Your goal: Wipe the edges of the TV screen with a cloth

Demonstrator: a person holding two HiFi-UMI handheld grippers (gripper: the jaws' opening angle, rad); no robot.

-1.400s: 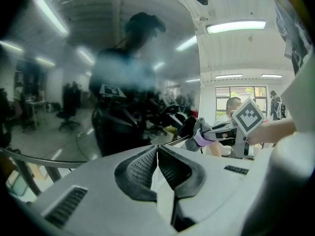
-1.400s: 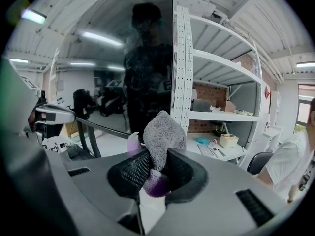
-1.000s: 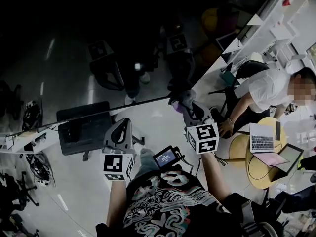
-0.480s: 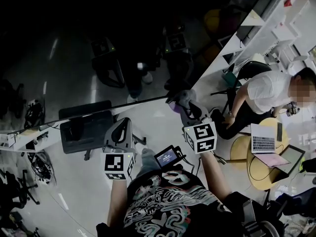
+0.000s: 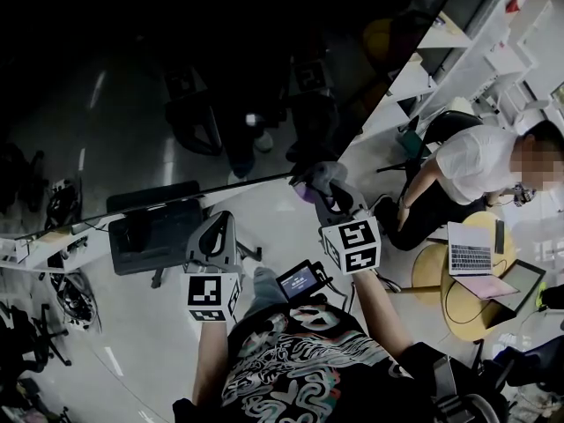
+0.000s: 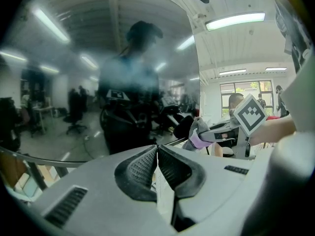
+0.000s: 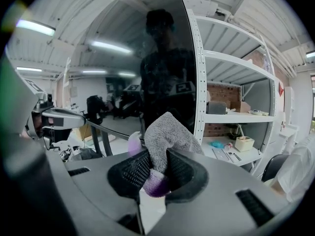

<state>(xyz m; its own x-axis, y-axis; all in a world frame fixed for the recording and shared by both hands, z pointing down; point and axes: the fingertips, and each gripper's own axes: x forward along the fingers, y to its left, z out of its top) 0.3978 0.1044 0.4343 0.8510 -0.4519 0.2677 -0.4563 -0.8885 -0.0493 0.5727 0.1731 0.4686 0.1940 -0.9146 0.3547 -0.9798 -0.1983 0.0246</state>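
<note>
Clamping the cloth [image 7: 166, 131] in the right gripper [image 7: 151, 170], we wipe at a corner of the TV screen [image 5: 176, 77]; next, we should follow its edge. The left gripper [image 6: 157, 162] has its jaws closed on nothing.

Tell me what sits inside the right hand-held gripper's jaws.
A grey cloth with a purple patch is pinched in the right hand-held gripper, its bunched top sticking out before the TV screen. The pads cover its lower end.

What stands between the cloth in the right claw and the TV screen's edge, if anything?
Nothing visible. The right claw grips the cloth right at the TV screen's lower corner; the left claw, shut and empty, sits off to the side.
</note>
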